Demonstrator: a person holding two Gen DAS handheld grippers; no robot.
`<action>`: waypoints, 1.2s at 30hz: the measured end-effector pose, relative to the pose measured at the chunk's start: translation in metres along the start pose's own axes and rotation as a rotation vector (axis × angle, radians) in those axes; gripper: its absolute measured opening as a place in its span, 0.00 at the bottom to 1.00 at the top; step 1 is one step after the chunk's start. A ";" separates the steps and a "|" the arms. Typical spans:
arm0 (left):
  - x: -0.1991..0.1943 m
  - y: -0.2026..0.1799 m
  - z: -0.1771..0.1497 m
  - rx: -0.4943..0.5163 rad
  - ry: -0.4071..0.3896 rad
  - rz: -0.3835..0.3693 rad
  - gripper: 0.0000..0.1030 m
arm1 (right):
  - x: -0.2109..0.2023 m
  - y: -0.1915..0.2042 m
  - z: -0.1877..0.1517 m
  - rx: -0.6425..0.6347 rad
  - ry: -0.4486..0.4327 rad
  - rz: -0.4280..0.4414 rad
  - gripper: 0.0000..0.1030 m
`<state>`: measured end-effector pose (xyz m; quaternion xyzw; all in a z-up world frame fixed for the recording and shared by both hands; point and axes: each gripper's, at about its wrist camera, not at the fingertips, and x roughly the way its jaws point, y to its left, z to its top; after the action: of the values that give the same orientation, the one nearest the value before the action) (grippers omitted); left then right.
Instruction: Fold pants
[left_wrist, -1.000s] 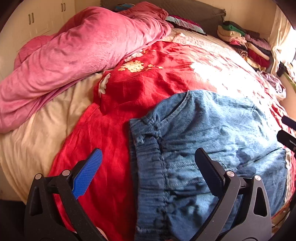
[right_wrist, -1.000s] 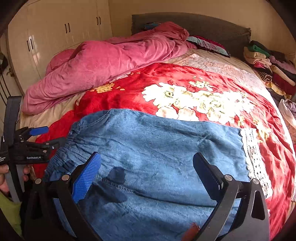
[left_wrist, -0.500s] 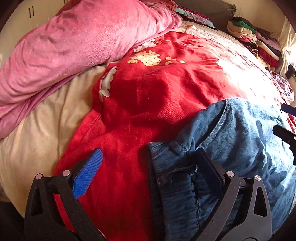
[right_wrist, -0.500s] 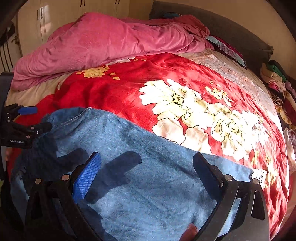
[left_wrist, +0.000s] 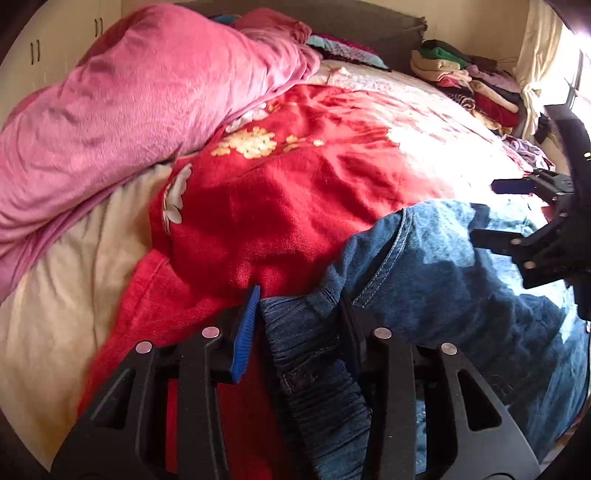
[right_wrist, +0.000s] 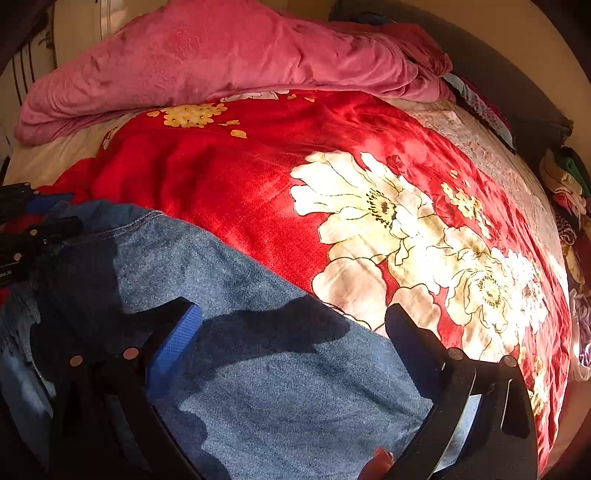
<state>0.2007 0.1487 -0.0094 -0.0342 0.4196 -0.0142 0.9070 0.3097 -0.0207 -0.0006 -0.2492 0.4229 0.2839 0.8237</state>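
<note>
Blue denim pants (left_wrist: 461, 288) lie on a red flowered blanket (left_wrist: 295, 184) on a bed. My left gripper (left_wrist: 299, 325) is shut on the elastic waistband (left_wrist: 310, 354) at the pants' left end, which is bunched up between the fingers. In the right wrist view the pants (right_wrist: 277, 369) spread under my right gripper (right_wrist: 291, 325), which is open and hovers just above the leg cloth. The left gripper also shows at the left edge of that view (right_wrist: 33, 236), and the right gripper at the right edge of the left wrist view (left_wrist: 491, 214).
A rumpled pink duvet (left_wrist: 129, 110) lies along the far left of the bed. A stack of folded clothes (left_wrist: 469, 85) sits at the far right by the dark headboard (right_wrist: 498, 74). A beige sheet (left_wrist: 55, 288) shows at the left edge.
My left gripper has closed on the waistband, gathering the cloth. My right gripper has moved lower and further along the leg, staying open.
</note>
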 end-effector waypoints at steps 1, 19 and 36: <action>-0.003 0.001 0.001 -0.003 -0.009 -0.009 0.30 | 0.001 0.001 0.001 -0.009 -0.002 0.007 0.96; -0.021 0.005 0.001 0.019 -0.077 -0.048 0.30 | 0.005 0.030 0.014 -0.082 -0.019 0.132 0.06; -0.077 -0.023 -0.008 0.143 -0.196 -0.067 0.13 | -0.121 0.025 -0.039 0.101 -0.264 0.200 0.06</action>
<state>0.1444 0.1294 0.0456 0.0151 0.3253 -0.0708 0.9428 0.2130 -0.0590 0.0763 -0.1247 0.3472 0.3729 0.8514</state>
